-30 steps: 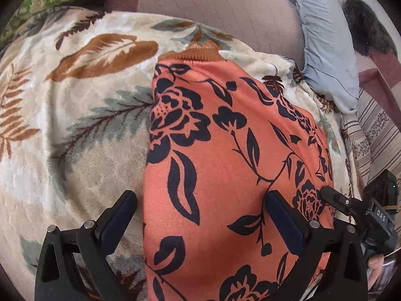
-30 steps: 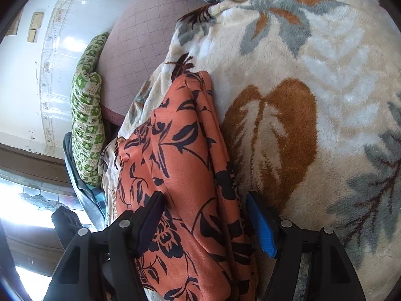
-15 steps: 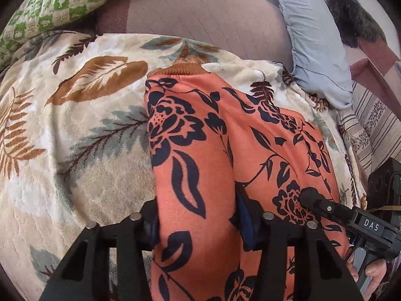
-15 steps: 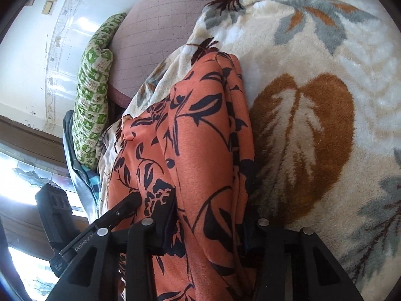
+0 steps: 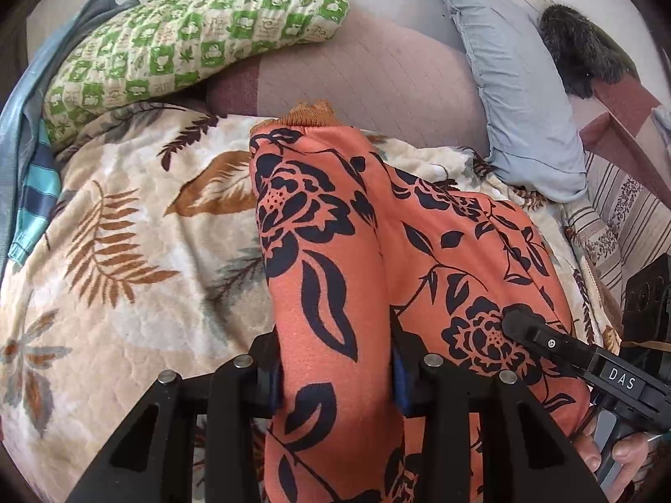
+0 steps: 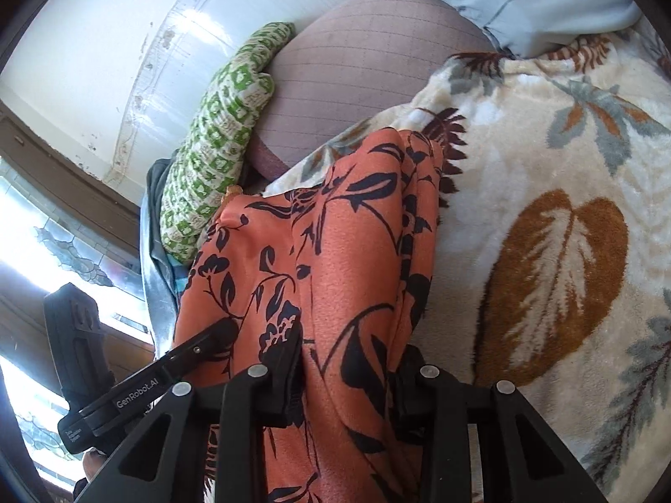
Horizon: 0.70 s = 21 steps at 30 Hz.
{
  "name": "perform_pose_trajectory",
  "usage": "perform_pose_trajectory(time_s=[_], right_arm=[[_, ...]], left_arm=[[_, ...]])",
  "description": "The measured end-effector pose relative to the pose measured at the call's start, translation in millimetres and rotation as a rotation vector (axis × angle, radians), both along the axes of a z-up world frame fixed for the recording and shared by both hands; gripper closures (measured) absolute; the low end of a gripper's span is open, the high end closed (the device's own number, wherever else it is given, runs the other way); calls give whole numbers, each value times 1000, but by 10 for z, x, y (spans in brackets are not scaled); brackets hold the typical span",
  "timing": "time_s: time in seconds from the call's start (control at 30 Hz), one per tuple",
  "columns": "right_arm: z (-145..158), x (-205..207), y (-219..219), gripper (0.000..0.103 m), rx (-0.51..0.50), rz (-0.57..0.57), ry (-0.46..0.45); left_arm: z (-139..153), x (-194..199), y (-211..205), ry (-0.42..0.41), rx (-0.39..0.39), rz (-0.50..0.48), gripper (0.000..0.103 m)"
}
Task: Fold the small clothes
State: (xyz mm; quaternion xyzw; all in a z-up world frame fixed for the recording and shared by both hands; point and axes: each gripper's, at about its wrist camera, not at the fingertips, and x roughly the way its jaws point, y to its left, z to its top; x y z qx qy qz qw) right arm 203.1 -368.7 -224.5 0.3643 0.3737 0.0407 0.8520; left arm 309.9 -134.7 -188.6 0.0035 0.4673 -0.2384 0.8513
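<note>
At the far left, a green-and-cream checked quilted cushion lies at the head of the bed, above a cream plush blanket printed with rust and grey leaves that covers the bed. On that blanket, running away from the cameras, lies the task's thing: an orange fleece garment printed with dark navy flowers, rust ribbed cuff at its far end. The left gripper has its fingers pinched on a raised ridge of the garment's near edge. To its right, the right gripper pinches a bunch of the same cloth in the same way, its black body also visible at the lower right of the left view. Further right lies a pale blue pillow.

The step in hand looks like the grasp for a fold: both near corners are held, the far end rests on the blanket. The next move probably calls for lifting both grippers together and carrying the near edge toward the cuff, level, so the layers land aligned.
</note>
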Motion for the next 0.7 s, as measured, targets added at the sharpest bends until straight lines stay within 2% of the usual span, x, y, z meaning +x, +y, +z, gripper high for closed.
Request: perform_pose_trajectory(time_s=[0.13,0.23,0.3,0.37,0.4,0.43,0.5,0.6,0.7], right_arm=[[-15,23,256,69,-2,39,-1],[-139,64,417,69,4,57,46],[-271,111,499,69,7,71,106],[-465,169,544,67,-14,76,221],[-555,207,537,59,-14,82,254],[-607,215,508,55,8,80,262],[-664,215,437,48,72,76,275],[-656,211,436,46,76,89,279],[-573,198,435,44,31,93,277]], left_arm=[[-53,-69,232,-4,34,31,62],[-262,-61,390,42,49,59,62],[-488,-37,449,96,70,69,59],[-681,-22,497,111,65,86,49],[-713,-23,518,100,51,96,44],[-722,-25,523,93,47,102,42],[-728,-12,513,85,71,115,29],[-671,-32,505,77,93,112,29],[-523,-127,495,29,149,128,29]])
